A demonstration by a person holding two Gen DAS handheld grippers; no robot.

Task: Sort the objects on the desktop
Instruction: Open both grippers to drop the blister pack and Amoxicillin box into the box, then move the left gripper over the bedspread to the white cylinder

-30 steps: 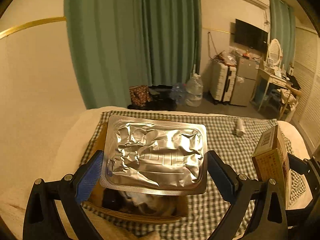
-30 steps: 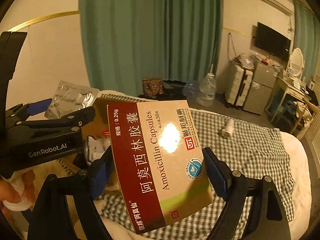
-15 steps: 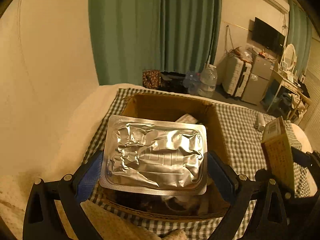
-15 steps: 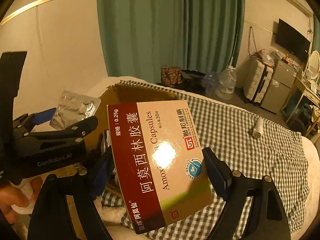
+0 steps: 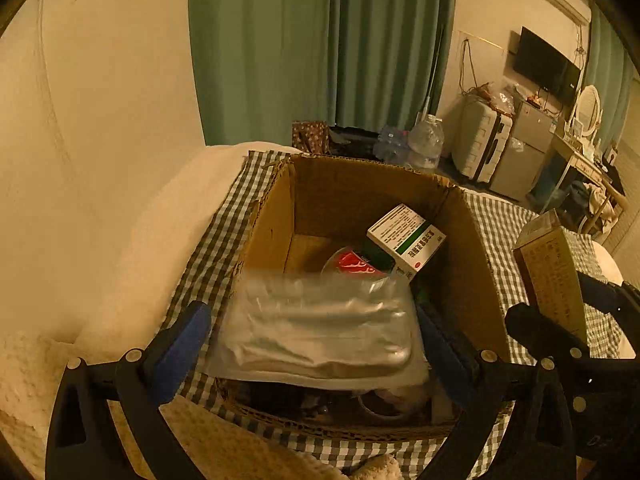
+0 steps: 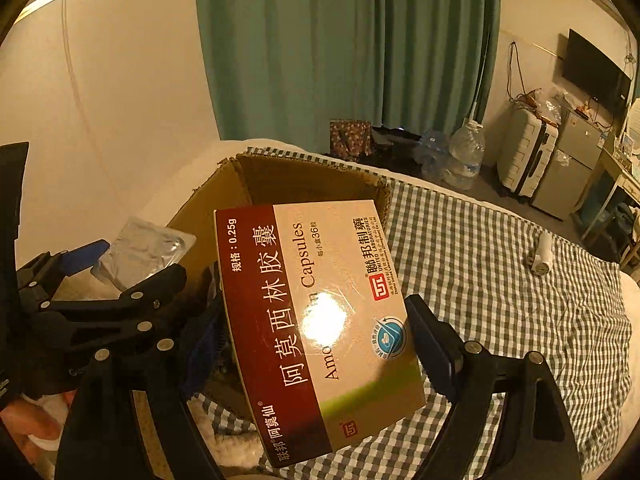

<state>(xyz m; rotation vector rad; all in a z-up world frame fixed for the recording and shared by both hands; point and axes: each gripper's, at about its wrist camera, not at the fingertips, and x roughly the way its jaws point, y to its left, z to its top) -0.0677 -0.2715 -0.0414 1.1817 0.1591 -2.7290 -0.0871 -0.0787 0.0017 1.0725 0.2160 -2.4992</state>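
A silver foil blister pack [image 5: 316, 328] hangs between the blue pads of my left gripper [image 5: 312, 336], just over the near rim of an open cardboard box [image 5: 360, 168]. The pack is blurred and lies flatter; the pads stand at its two side edges. My right gripper [image 6: 316, 320] is shut on a red and cream Amoxicillin carton [image 6: 320, 312], held tilted beside the cardboard box [image 6: 304, 168]. From the right wrist view my left gripper [image 6: 128, 264] and the foil pack [image 6: 140, 248] show at the left. The carton [image 5: 552, 280] shows at the right in the left wrist view.
Inside the box lie a white and green medicine carton [image 5: 406, 238] and something red [image 5: 356, 264]. A checked cloth [image 6: 500, 280] covers the bed, with a small white cylinder [image 6: 542, 254] on it. A person's hand [image 6: 32, 420] shows at lower left. Water bottles [image 6: 464, 156] stand on the floor beyond.
Both grippers have moved forward and down to the cardboard box, whose inside now shows. The foil pack has tipped flatter and turned blurred. The Amoxicillin carton stays gripped.
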